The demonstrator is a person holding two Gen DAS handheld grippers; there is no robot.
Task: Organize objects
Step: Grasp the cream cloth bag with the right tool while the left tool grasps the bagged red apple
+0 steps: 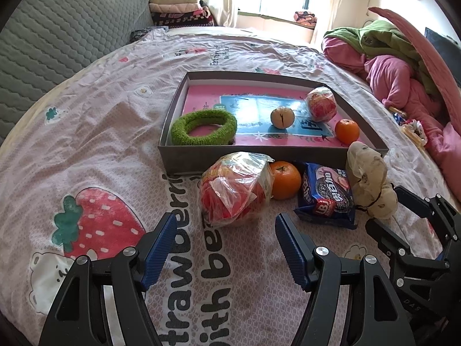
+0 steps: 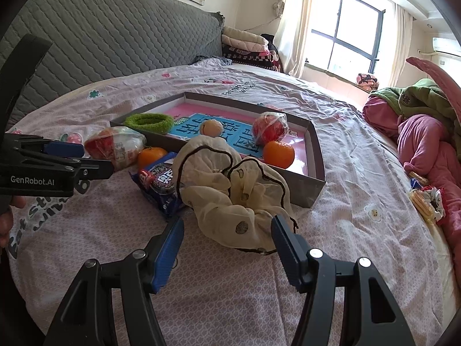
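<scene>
Above the bedsheet (image 1: 115, 132), left gripper (image 1: 226, 225) angled down, spread, right gripper (image 2: 227, 227) spread, empty.

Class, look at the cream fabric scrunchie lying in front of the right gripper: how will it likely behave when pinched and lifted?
The cream scrunchie looks thin and crumpled, so it will probably flop and sag rather than hold shape. It seems light for its bulk. Its loose folds may let the open right gripper catch only one layer, and it is unlikely to roll on the bedsheet.
</scene>
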